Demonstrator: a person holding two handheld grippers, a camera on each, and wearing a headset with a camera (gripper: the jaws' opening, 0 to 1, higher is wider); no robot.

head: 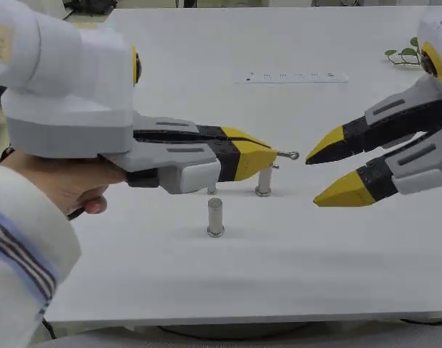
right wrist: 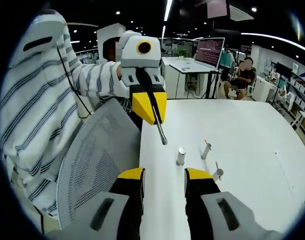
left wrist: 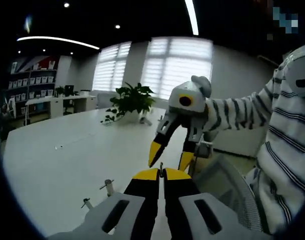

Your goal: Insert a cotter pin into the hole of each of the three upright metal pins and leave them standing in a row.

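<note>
1. The counter [head: 337, 254] is a broad, smooth, matt white slab. Anything dropped on it is judged likely to roll or skid away.
2. The left gripper [head: 268, 154], grey plastic with tapered yellow tips, is held with its jaws clamped on a cotter pin. The right gripper [head: 313, 181] is pointed towards it, jaws apart and empty.
3. Three short, polished steel cylinders on flared feet are stood on the counter below the grippers. The front pin [head: 215, 216] is bare and could be toppled by a sideways push. A second pin [right wrist: 206, 149] and a third pin [right wrist: 218, 172] are already crossed by thin wires.
4. The cotter pin [head: 288, 154], thin wire with a looped head, could be twisted or let slip by a misaligned entry.
</note>
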